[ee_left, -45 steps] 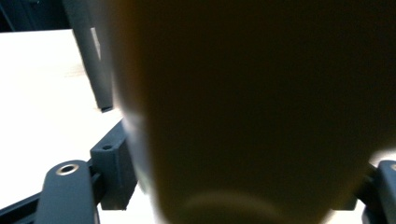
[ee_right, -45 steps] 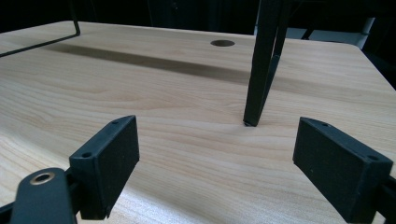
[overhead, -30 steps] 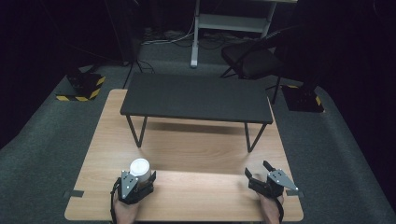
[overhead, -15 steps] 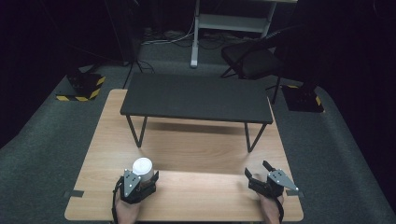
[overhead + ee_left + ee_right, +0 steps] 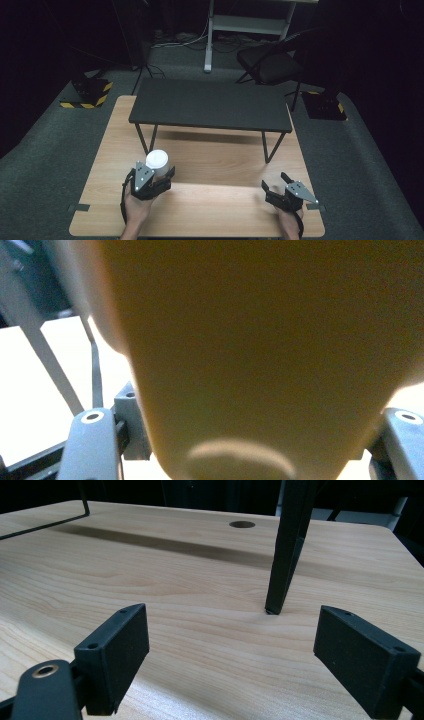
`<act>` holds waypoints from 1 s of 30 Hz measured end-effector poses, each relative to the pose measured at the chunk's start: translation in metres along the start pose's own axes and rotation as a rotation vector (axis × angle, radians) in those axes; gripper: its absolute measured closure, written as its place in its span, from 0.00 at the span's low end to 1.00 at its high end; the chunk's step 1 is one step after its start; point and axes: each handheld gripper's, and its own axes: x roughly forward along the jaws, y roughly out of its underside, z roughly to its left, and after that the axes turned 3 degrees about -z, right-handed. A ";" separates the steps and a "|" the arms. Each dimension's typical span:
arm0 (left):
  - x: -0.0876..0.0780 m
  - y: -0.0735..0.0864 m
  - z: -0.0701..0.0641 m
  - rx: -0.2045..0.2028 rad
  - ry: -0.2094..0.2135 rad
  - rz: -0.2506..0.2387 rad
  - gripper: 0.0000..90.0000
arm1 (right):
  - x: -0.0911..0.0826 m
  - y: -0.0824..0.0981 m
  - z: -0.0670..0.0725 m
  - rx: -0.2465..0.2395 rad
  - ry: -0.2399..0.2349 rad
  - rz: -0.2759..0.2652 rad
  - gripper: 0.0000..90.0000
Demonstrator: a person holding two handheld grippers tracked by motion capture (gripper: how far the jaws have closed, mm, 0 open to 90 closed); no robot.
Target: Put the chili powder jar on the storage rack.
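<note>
High view: left hand-held gripper [image 5: 159,176] near the front-left of the wooden counter [image 5: 220,155], closed on a white paper cup [image 5: 157,163] held upright, round top facing the camera. Cup sits just in front of the front-left leg of the small black table [image 5: 210,104] standing on the counter. Right hand-held gripper [image 5: 274,184] at the front-right of the counter, jaws spread apart with nothing between them, well apart from the cup. Forearms enter from the bottom edge. Black chair [image 5: 265,62] on the grey carpet beyond the counter, and yellow-and-black striped blocks [image 5: 90,95] off the far-left corner.

Left gripper view: paper cup [image 5: 250,355] very close and blurred, tan in this light, narrowing toward its base at the bottom of the frame. Grey jaw parts flank it low on either side, pressed against its wall. Bright counter surface [image 5: 35,400] and thin table legs [image 5: 47,360] to the left behind it.

Right gripper view: two black jaws wide apart, empty, hovering low over the wood grain of the counter [image 5: 175,595]. One black table leg [image 5: 287,550] planted on the wood just ahead, between the jaws. Round cable hole [image 5: 242,524] in the counter farther back.
</note>
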 end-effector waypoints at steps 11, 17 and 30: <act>0.026 -0.098 0.016 0.071 0.110 -0.065 0.34 | 0.002 -0.003 0.002 -0.009 0.007 0.020 0.16; 0.040 -0.120 0.022 0.048 0.128 -0.104 0.34 | 0.002 -0.004 0.002 -0.011 0.003 0.026 0.16; 0.092 -0.162 0.019 0.079 0.070 -0.081 0.34 | 0.003 -0.005 0.002 -0.014 -0.003 0.034 0.17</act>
